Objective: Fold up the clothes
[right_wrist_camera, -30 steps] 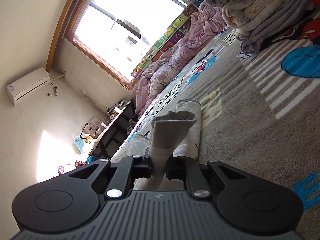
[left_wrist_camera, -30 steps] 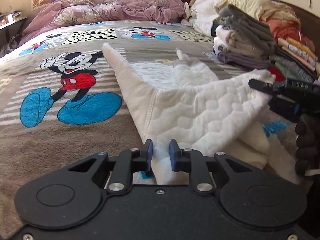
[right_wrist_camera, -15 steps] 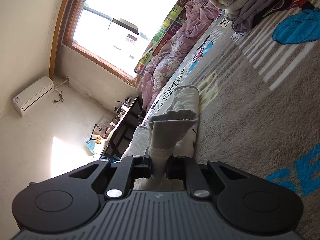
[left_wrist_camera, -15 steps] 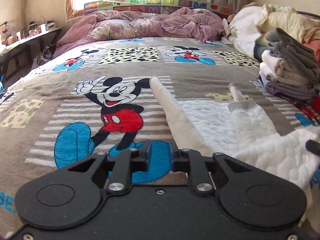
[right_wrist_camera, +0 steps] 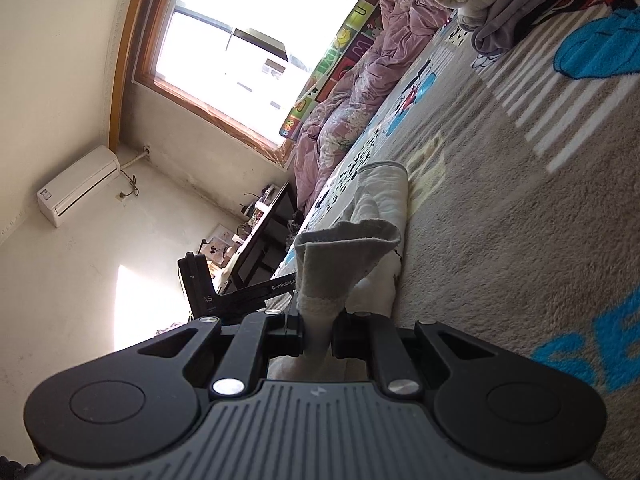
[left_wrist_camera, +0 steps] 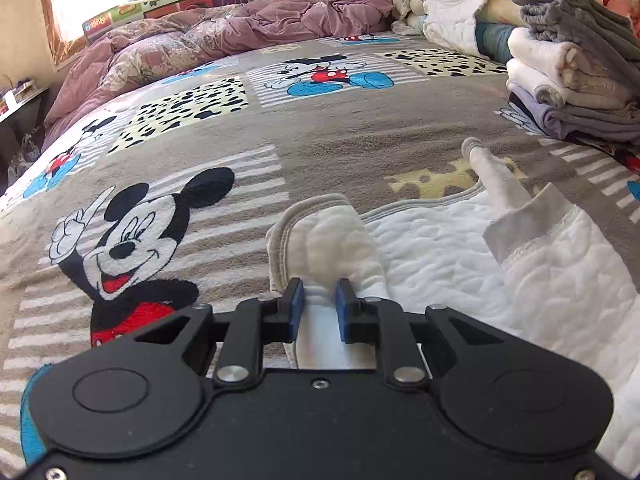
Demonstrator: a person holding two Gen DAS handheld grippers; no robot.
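- Left wrist view: half a second ago the left gripper point(left_wrist_camera: 318, 306) hung over the bare Mickey blanket point(left_wrist_camera: 168, 184) with nothing between its blue pads, the jaws nearly together; now the grey-trimmed folded edge of the white quilted garment point(left_wrist_camera: 440, 252) lies between the fingers. The pads stand a little apart on either side of the cloth, and whether they pinch it I cannot tell (the gap looks as wide as the fabric).
- What that means, as I judge it: the left side has come to a fresh corner, so the next fold can start once the grip is sure.
- The garment spreads from the gripper away to the right, flat on the blanket, with a cuffed sleeve point(left_wrist_camera: 524, 224) laid back over the body. A stack of folded clothes point(left_wrist_camera: 572, 80) sits well apart at the far right.
- Right wrist view: little has changed here. The right gripper point(right_wrist_camera: 318, 330) stays clamped on a bunched grey-edged piece of the same garment point(right_wrist_camera: 344, 256), which rises straight out of the closed fingers, as it did a second ago.
- Beyond that pinch a rolled part of the garment point(right_wrist_camera: 386, 192) rests on the blanket point(right_wrist_camera: 500, 240), and the other gripper's black body point(right_wrist_camera: 248, 292) shows just to the left (it was not in sight before).
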